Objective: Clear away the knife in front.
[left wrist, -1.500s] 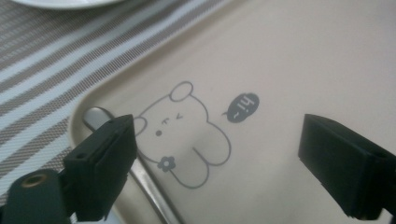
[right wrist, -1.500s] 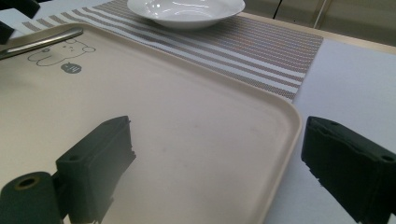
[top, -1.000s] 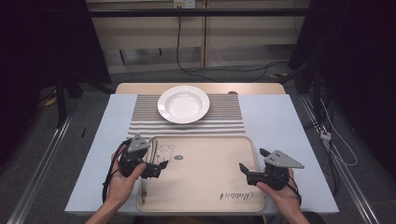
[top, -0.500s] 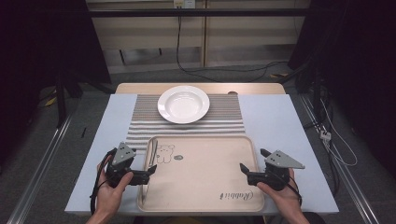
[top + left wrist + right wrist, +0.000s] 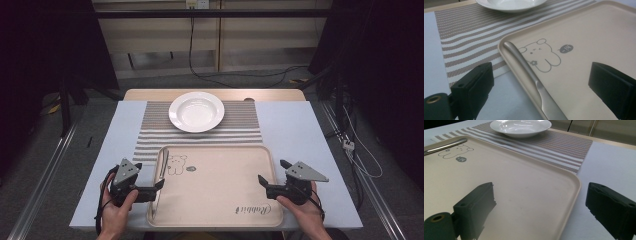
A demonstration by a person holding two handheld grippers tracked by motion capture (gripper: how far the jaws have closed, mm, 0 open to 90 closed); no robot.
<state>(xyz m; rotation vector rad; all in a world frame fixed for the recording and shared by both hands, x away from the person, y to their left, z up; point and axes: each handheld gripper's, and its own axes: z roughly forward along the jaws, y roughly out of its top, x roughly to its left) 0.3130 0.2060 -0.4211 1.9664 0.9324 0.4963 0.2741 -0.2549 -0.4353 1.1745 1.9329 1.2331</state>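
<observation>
Dark room; close-up tray (image 5: 579,32) bear print

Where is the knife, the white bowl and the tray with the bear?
knife (image 5: 529,68), left gripper view, on its handle.
white bowl (image 5: 196,111), high view, on its inside.
tray (image 5: 225,175), high view, on its bare floor.

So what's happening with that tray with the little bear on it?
A person holds a gripper in each hand at either side of the beige tray. The left gripper is open, jaws astride the tray's left rim, where a metal knife lies beside the bear drawing. The right gripper is open too, at the tray's right rim. Neither grips anything yet. A white bowl sits behind on a striped placemat.
</observation>
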